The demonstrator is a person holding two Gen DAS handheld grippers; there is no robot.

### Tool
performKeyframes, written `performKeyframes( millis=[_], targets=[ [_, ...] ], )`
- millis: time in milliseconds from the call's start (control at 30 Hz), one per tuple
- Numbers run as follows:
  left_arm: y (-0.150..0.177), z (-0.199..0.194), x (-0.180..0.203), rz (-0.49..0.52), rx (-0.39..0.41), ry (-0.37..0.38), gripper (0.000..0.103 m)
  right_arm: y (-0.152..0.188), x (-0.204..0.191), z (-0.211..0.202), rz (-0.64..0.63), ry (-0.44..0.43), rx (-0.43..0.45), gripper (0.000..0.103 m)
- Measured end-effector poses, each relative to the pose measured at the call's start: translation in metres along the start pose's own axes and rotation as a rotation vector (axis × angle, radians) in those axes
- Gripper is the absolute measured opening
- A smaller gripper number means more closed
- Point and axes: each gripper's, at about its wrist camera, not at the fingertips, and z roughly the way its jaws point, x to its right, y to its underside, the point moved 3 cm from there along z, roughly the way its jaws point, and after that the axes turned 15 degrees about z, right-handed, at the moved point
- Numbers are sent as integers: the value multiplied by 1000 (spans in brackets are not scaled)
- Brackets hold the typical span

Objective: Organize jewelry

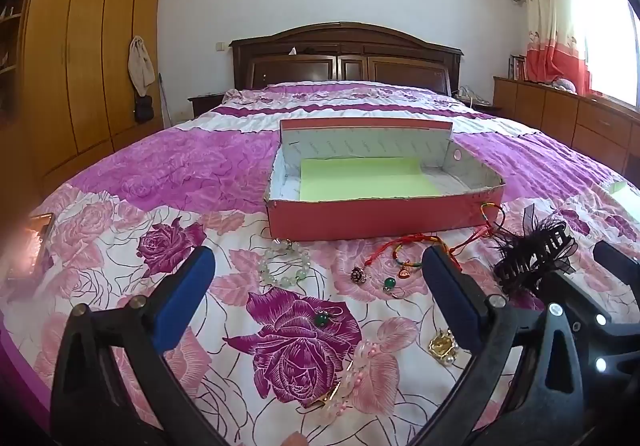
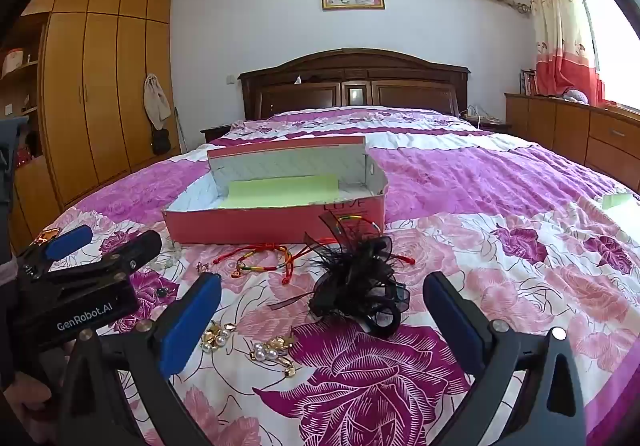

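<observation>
A red cardboard box (image 1: pixel 380 218) with a pale green sheet inside sits open on the bed; it also shows in the right wrist view (image 2: pixel 272 224). Jewelry lies in front of it: a pale green bead bracelet (image 1: pixel 285 264), red cord bracelets (image 1: pixel 416 246), a green-stone earring (image 1: pixel 322 320), a pink bead bracelet (image 1: pixel 360 366) and pearl-and-gold earrings (image 2: pixel 272 352). A black feather hair clip (image 2: pixel 356 286) lies to the right. My left gripper (image 1: pixel 316 286) is open and empty above the jewelry. My right gripper (image 2: pixel 320 310) is open and empty, with the hair clip between its fingers.
The bed has a pink and purple rose-print cover (image 2: pixel 500 286). A wooden headboard (image 1: pixel 344 58) stands at the far end, a wardrobe (image 1: pixel 92 46) on the left and low cabinets (image 2: pixel 580 134) on the right. A gold-edged object (image 1: pixel 36 234) lies at the left bed edge.
</observation>
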Motion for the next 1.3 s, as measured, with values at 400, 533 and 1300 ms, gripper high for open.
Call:
performKeyframes(
  millis=[400, 533, 1300],
  targets=[
    [1, 1, 0, 3, 3, 0, 97, 0, 0, 0, -1, 1, -1, 103],
    [1, 1, 2, 5, 3, -1, 97, 0, 0, 0, -1, 1, 0, 103],
    [1, 1, 0, 0, 4, 1, 97, 0, 1, -1, -1, 0, 0, 103]
  ],
)
